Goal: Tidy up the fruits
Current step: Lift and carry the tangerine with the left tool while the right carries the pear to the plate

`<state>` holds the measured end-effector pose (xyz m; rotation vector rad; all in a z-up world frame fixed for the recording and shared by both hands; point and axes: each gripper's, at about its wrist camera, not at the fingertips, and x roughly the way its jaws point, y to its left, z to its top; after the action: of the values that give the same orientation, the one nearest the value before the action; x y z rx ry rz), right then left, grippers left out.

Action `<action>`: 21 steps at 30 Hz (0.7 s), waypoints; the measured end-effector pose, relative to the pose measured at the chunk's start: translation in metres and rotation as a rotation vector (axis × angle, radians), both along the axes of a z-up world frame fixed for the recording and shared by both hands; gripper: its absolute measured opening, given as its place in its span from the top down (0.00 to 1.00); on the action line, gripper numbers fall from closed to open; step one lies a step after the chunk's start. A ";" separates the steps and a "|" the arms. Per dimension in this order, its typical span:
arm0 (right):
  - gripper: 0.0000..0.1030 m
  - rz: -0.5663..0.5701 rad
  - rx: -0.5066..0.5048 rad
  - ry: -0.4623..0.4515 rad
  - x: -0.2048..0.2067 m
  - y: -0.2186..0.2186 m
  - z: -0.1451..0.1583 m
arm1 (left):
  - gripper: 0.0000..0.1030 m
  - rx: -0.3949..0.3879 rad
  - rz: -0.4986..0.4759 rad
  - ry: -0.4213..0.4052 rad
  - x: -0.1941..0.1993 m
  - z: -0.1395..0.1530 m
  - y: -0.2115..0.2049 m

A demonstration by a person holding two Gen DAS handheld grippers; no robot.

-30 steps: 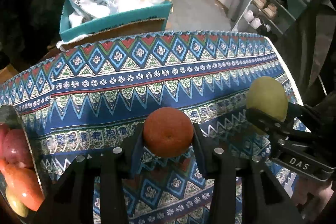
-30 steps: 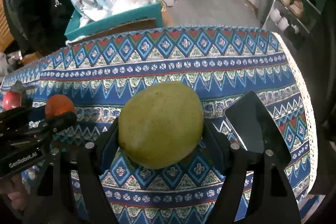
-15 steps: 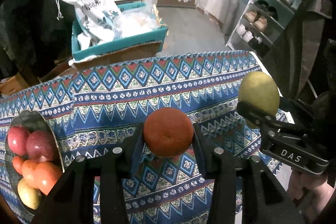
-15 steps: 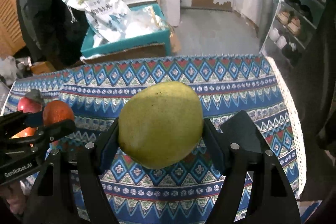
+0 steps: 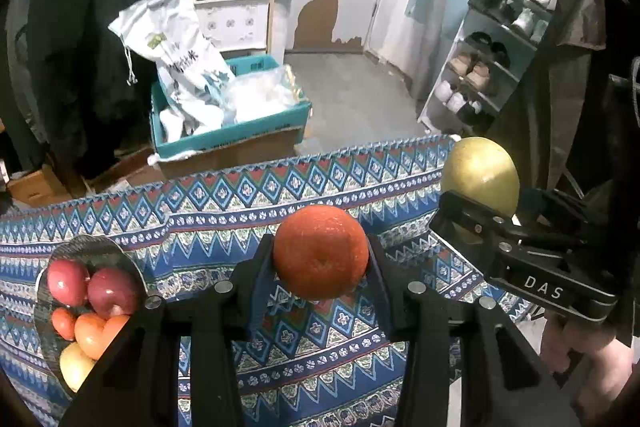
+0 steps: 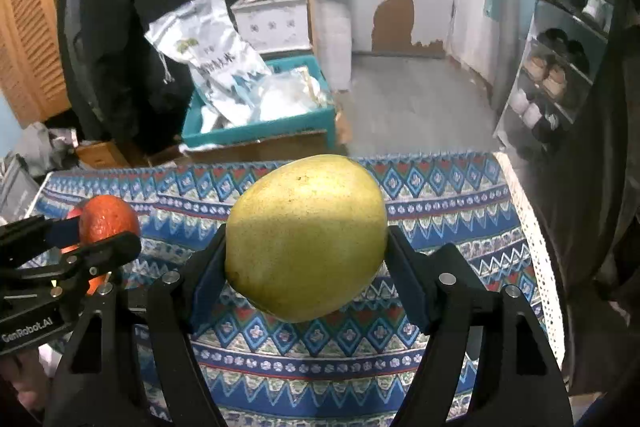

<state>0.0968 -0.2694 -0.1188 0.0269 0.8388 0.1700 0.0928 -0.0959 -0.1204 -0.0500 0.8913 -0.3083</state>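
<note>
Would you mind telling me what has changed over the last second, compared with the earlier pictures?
Both grippers have risen and tilted up from the patterned tablecloth, so more of the room and the fruit plate come into view. Nothing was grasped or released: the left gripper stays shut on the orange, the right gripper on the yellow-green mango.

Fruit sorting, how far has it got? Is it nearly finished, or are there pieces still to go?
Partly done. The silver plate already holds several fruits: two red apples, some orange ones and a yellow one. In hand: the left gripper clamps an orange and the right gripper clamps a yellow-green mango, both above the patterned tablecloth. Left: setting those two down. No other loose fruit shows on the cloth.
</note>
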 end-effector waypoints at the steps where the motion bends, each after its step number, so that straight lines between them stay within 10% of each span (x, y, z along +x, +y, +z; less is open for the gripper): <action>1: 0.28 0.004 0.002 -0.008 -0.001 0.001 0.004 | 0.57 -0.004 0.000 -0.006 -0.002 0.003 0.001; 21: 0.28 0.082 0.033 -0.132 -0.025 0.041 0.060 | 0.57 -0.052 0.048 -0.100 -0.031 0.046 0.044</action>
<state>0.0714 -0.2288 -0.0588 0.0123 0.7061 0.2599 0.0613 -0.0518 -0.0744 -0.1030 0.7814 -0.2865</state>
